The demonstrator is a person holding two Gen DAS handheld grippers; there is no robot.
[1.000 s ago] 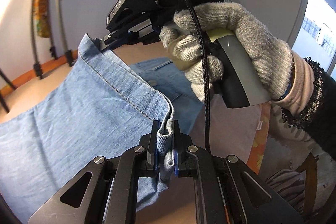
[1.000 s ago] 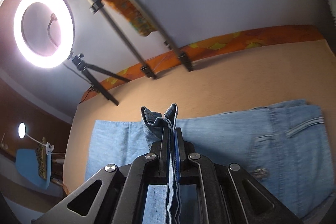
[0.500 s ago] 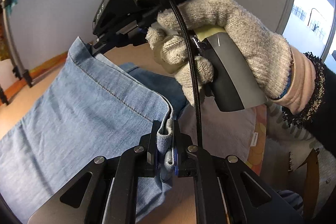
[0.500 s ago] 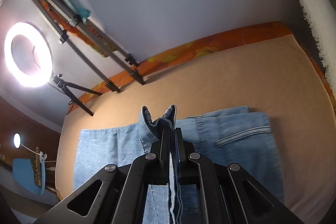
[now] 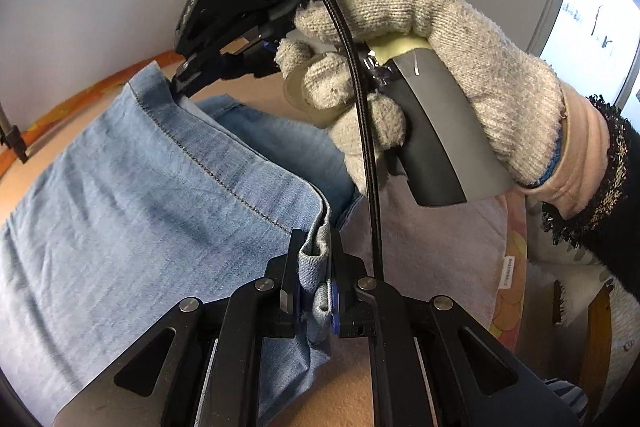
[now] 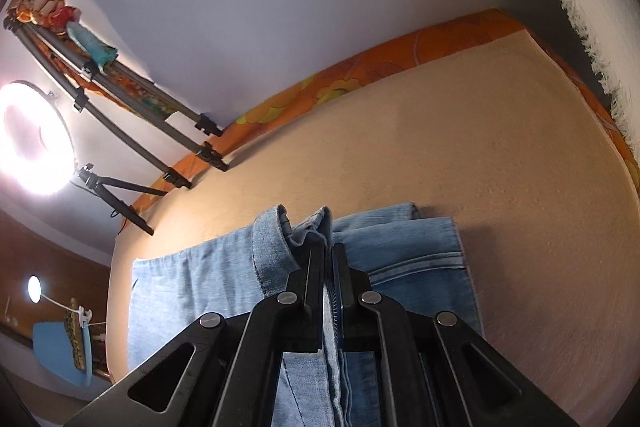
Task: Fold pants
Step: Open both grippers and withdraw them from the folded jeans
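Observation:
Light blue denim pants (image 5: pixel 132 227) lie on a tan bed cover (image 6: pixel 460 147). My left gripper (image 5: pixel 315 255) is shut on the stitched leg hem and holds it lifted. My right gripper (image 6: pixel 328 247) is shut on the same hem further along; it also shows in the left wrist view (image 5: pixel 180 79), held by a gloved hand (image 5: pixel 440 75). The hem stretches between the two grippers above the waist part of the pants (image 6: pixel 420 251), which shows its seam and pocket line below.
A lit ring light (image 6: pixel 28 139) on a tripod and tripod legs (image 6: pixel 168 131) stand at the far left edge of the bed. An orange patterned sheet edge (image 6: pixel 360 67) runs along the wall. A fringed white cloth (image 6: pixel 580 7) hangs at the right.
Both grippers have carried the held hem across toward the waist end. In the right wrist view less waist shows beyond the hem, and the ring light has slid to the left edge.

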